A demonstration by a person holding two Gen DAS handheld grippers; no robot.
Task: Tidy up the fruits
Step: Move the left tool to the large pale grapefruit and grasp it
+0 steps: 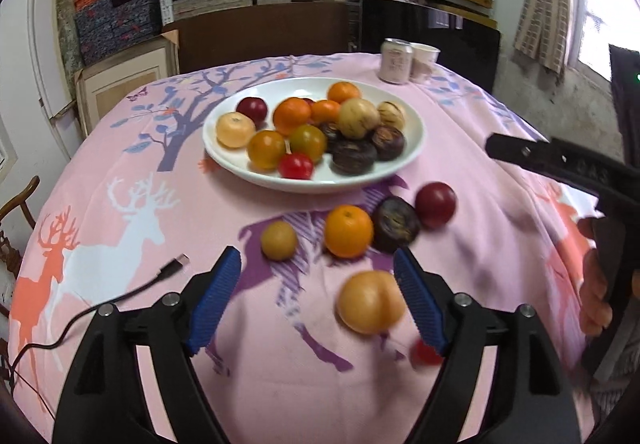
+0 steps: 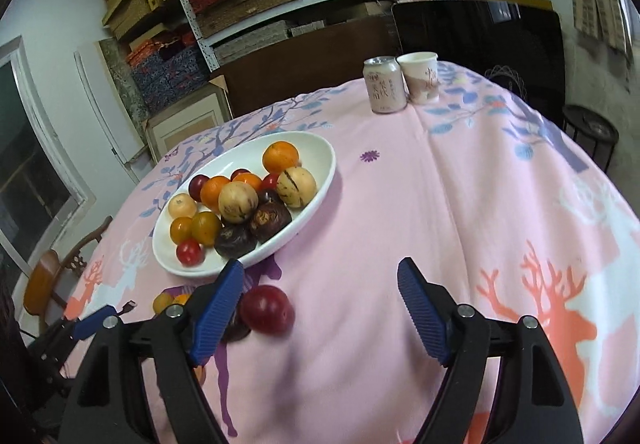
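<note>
My left claw (image 1: 316,302) hangs wide open over the pink deer-print counter (image 1: 472,148), with nothing gripped. A round yellow-orange fruit (image 1: 370,302) lies just inside its right blue ribbed pad (image 1: 418,308), near the loose bright orange citrus (image 1: 348,231), the dark purple wrinkled fruit (image 1: 396,224) and the small tan fruit (image 1: 279,240), all short of the white oval plate (image 1: 416,132). I judge it light, smooth and prone to roll, with a skin that bruises, so I would close gently across its widest middle. My right claw (image 2: 320,308) is spread open too, with a dark red plum (image 2: 267,309) beside its left pad.
</note>
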